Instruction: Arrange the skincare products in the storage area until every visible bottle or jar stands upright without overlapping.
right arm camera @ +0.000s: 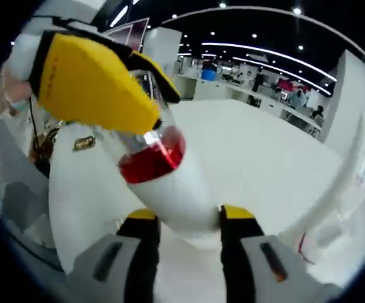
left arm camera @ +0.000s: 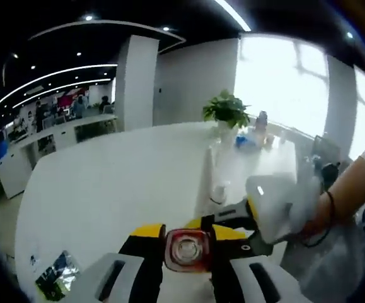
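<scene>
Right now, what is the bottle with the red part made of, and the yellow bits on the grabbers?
The bottle looks like smooth white plastic with a clear, shiny red-tinted end, glass or clear plastic; light glints off it. The yellow pads look matte, perhaps rubber or foam: no shine.

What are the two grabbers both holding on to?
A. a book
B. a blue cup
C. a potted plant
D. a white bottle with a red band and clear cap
D: in the right gripper view the right gripper clamps the white bottle at its white end, while the left gripper grips its clear cap end; the left gripper view looks straight down that cap.
</scene>
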The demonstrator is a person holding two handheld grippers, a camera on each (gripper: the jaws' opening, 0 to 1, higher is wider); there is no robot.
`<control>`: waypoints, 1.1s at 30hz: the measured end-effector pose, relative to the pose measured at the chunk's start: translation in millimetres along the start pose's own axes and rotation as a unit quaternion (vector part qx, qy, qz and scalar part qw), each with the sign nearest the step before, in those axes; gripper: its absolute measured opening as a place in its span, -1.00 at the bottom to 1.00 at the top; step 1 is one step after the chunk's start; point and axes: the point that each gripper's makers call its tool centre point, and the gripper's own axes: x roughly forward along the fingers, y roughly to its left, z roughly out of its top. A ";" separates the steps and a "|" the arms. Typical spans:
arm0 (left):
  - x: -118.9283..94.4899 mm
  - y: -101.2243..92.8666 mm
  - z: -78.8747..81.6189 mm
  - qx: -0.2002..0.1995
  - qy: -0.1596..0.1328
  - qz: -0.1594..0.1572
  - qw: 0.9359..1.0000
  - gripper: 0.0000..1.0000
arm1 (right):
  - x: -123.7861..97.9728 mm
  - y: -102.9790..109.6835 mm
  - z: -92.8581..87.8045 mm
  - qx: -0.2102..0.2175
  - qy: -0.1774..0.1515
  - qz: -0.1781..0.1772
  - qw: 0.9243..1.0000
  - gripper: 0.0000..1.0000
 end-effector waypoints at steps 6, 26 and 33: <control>13.9 -5.0 13.6 0.017 -0.014 -0.010 1.000 -0.44 | -1.7 -5.8 -2.6 0.044 -0.001 -0.004 0.999 -0.30; 22.7 -14.3 35.5 0.020 -0.061 -0.021 0.998 -0.36 | 2.6 6.6 -9.6 0.089 0.025 -0.016 0.996 -0.39; -10.0 -2.9 42.4 0.013 -0.111 0.017 0.994 -0.28 | -11.9 6.2 -13.6 0.011 0.074 0.017 0.997 -0.41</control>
